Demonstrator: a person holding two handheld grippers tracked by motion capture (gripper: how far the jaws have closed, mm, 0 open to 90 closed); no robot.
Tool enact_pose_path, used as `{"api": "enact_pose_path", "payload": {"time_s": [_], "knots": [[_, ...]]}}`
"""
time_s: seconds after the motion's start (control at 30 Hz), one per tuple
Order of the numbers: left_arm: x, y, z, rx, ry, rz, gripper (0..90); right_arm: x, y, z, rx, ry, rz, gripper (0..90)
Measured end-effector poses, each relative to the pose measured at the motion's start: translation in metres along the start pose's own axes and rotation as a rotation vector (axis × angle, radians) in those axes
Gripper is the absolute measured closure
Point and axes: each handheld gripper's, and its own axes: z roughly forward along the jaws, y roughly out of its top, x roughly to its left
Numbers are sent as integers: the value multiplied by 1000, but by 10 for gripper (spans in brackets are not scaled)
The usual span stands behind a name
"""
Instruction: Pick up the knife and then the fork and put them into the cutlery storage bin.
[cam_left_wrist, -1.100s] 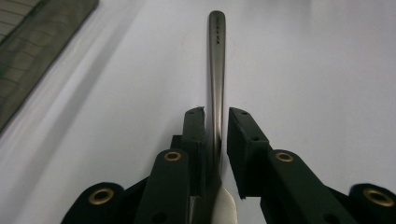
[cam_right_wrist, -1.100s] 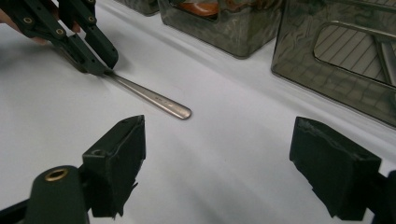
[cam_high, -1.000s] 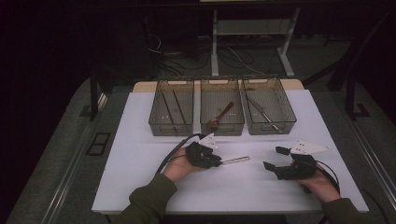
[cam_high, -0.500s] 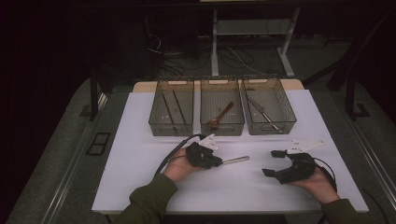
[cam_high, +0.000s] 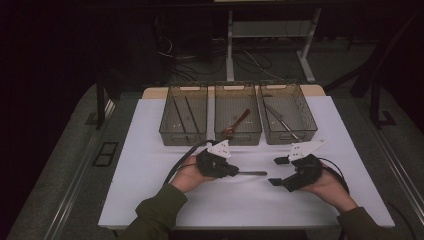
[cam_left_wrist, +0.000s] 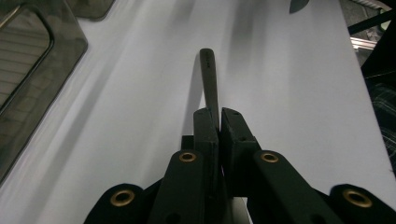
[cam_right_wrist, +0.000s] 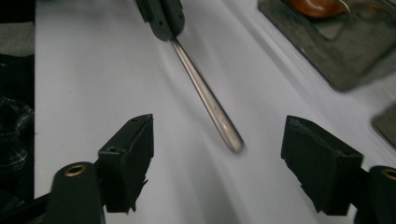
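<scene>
A slim metal utensil handle (cam_high: 254, 173) sticks out to the right from my left gripper (cam_high: 236, 172), which is shut on its other end just above the white table. In the left gripper view the handle (cam_left_wrist: 209, 74) runs straight ahead out of the closed jaws of the left gripper (cam_left_wrist: 219, 116). My right gripper (cam_high: 278, 171) faces the handle's free end from the right. Its jaws have just been closing but still stand wide. In the right gripper view the handle (cam_right_wrist: 205, 98) points at the gap of the right gripper (cam_right_wrist: 219, 133) and touches neither pad.
Three clear trays stand in a row at the back of the white sheet (cam_high: 150, 190). The left tray (cam_high: 165, 135) holds thin sticks, the middle tray (cam_high: 238, 141) a brown wooden spoon (cam_high: 239, 121), the right tray (cam_high: 311, 122) a metal utensil (cam_high: 280, 120).
My right gripper has moved left toward the handle's free end and risen slightly, with its jaws narrower than before. The left hand and the handle have stayed put.
</scene>
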Motion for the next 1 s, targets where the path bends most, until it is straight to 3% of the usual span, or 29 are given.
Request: {"api": "enact_pose_path", "payload": {"time_s": [0.13,0.3,0.37,0.67,1.0], "knots": [[-4,4,-1,-12,-15,12,848,3,14,11,15,36,-62,331],[-9,11,-3,-1,-38,60,848,5,28,27,58,72,-146,410],[-10,13,-3,1,-36,83,848,6,31,34,71,97,-158,453],[-15,18,-4,0,-51,92,848,15,44,56,138,159,-261,641],[-17,24,-1,11,-72,122,848,19,49,65,185,186,-309,803]]}}
